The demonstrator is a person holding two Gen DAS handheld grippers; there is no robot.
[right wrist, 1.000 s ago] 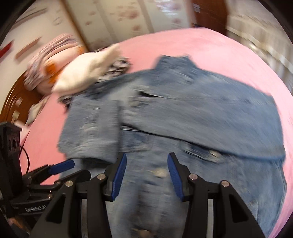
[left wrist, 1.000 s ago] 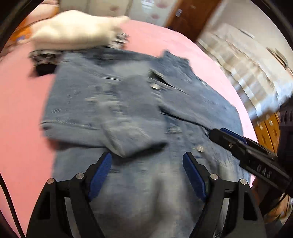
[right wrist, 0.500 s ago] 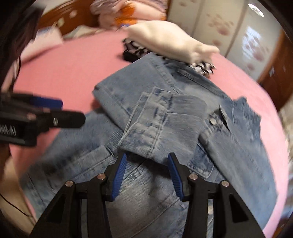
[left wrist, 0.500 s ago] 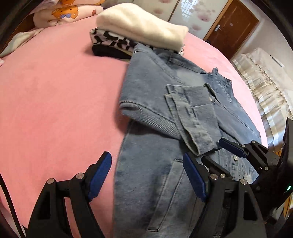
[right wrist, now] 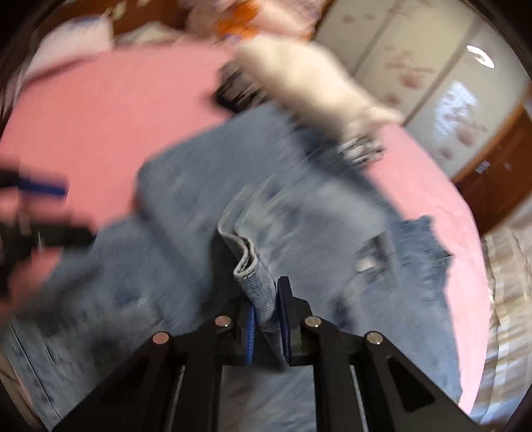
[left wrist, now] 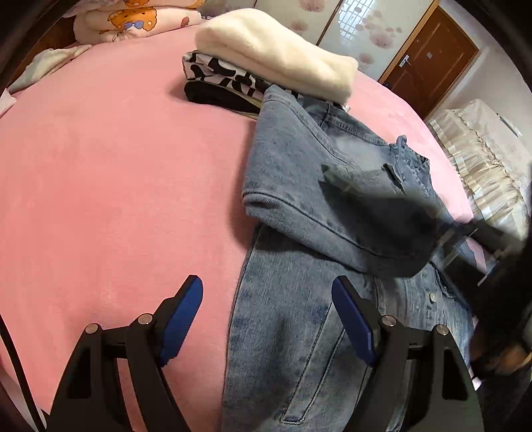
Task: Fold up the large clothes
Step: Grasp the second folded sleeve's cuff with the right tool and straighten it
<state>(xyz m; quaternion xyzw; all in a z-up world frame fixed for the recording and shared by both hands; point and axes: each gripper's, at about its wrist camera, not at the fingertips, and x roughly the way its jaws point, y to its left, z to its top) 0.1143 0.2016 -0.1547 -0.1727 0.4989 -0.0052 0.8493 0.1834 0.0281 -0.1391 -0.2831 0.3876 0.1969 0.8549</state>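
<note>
On a bed covered with a pink sheet (left wrist: 109, 186), a blue denim jacket (left wrist: 299, 332) lies spread flat, one sleeve folded across its front; no brand, label or lettering can be read anywhere in the two views. Left gripper (left wrist: 267, 319): jaws wide apart with nothing between them, poised over the jacket's left edge where denim meets sheet. Right gripper (right wrist: 266, 319): jaws have just been closing and are now clamped on the sleeve cuff (right wrist: 247, 262), a fold of denim pinched between the blue pads (right wrist: 283, 312).

Hard to make out: the right wrist view is heavily motion-blurred, so seams and buttons of the jacket smear into streaks; at its left edge the left gripper appears only as a dark shape with a blue tip. In the left wrist view the right gripper is a dark blur over the jacket's right side, hiding the cuff. The jacket's lower hem is cut off by the frame.

Beyond the jacket, touching its far edge, a stack of folded clothes: a cream sweater (left wrist: 276, 53) on a black-and-white patterned garment (left wrist: 219, 73). Room: floral-patterned wardrobe doors (left wrist: 365, 30), a brown wooden door (left wrist: 432, 56), a cartoon-print pillow (left wrist: 133, 20) at the head of the bed
</note>
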